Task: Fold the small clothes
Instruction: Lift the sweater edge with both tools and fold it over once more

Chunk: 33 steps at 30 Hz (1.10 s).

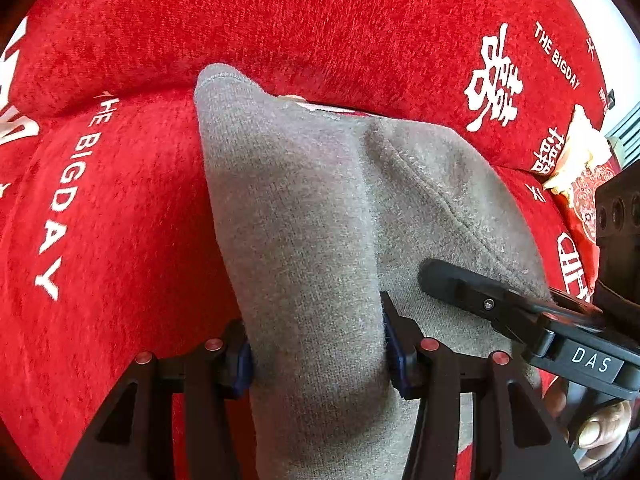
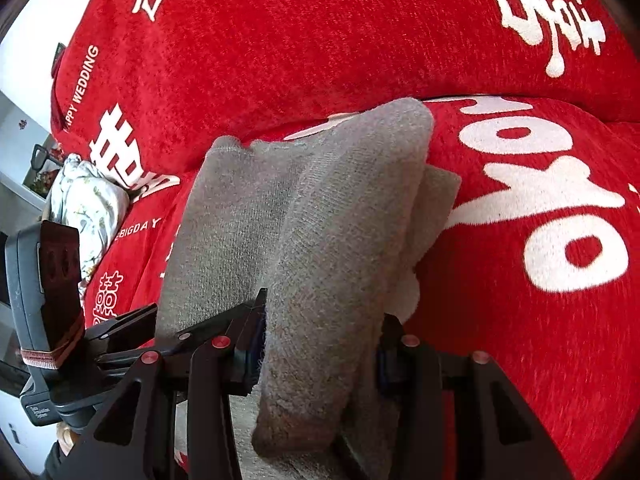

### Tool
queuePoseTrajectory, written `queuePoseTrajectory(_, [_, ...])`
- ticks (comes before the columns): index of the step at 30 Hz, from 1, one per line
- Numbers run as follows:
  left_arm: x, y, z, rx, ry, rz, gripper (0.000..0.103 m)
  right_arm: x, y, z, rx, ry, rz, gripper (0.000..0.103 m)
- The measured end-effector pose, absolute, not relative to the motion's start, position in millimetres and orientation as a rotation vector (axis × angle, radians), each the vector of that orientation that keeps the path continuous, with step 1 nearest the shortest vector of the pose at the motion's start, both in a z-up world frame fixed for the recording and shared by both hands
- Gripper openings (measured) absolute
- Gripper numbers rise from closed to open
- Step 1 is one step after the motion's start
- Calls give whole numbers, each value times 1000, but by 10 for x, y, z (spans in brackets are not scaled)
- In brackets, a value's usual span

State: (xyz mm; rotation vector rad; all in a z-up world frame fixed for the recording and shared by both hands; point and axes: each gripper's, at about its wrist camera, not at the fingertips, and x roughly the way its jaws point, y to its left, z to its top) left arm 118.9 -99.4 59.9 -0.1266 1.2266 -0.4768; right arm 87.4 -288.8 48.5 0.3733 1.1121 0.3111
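Over the red sofa cover (image 1: 120, 200) with white writing, a soft, fuzzy grey garment (image 1: 312, 220) is hanging in thick folds, bunched up, with each hand-held gripper, left (image 1: 318, 356) and right (image 2: 320, 354), squeezing a fold of it.

Under my view spreads a red chenille sofa cover (image 1: 320, 20) printed with white characters and the words "THE BIGDAY" (image 1: 68, 196). Off to one side lies a bundle of white floral cloth (image 2: 90, 208), and a red patterned packet (image 1: 584, 196) rests by the cushion
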Motion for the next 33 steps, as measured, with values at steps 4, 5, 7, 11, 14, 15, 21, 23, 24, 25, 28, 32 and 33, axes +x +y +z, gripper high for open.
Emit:
queuePoseTrajectory(4, [1071,-891,618,-129,1219,-480,53,754,-2838,500,373,1103,309,46])
queuePoseTrajectory(5, [1054,-882,624,-127,1218,-480,53,730,-2830,502,374,1101,309,46])
queuePoseTrajectory(7, [1003,-856,635,-119,1214,-480,53,674,-2796,504,373,1098,308,46])
queuePoseTrajectory(11, [928,-825,651,-112,1208,-480,53,580,-2747,508,372,1095,304,46])
queuePoseTrajectory(14, [864,-781,659,-110,1205,-478,53,509,-2700,515,364,1093,304,46])
queuePoseTrajectory(15, [840,-765,663,-108,1202,-477,53,490,-2691,515,364,1092,304,46])
queuePoseTrajectory(21, [689,-706,689,-86,1186,-470,53,361,-2631,519,362,1089,308,45])
queuePoseTrajectory(23, [639,-687,697,-80,1180,-468,53,304,-2612,523,360,1086,309,46])
queuePoseTrajectory(24, [611,-674,700,-79,1177,-468,53,270,-2602,524,361,1085,311,45])
queuePoseTrajectory(25, [578,-655,704,-80,1176,-467,53,244,-2592,527,360,1084,312,45])
queuePoseTrajectory(28, [491,-619,711,-81,1170,-466,53,164,-2555,537,357,1079,315,45])
queuePoseTrajectory(32, [378,-585,726,-72,1160,-459,53,56,-2506,554,353,1072,321,46])
queuePoseTrajectory(33, [340,-576,733,-70,1157,-457,53,30,-2498,560,352,1071,322,46])
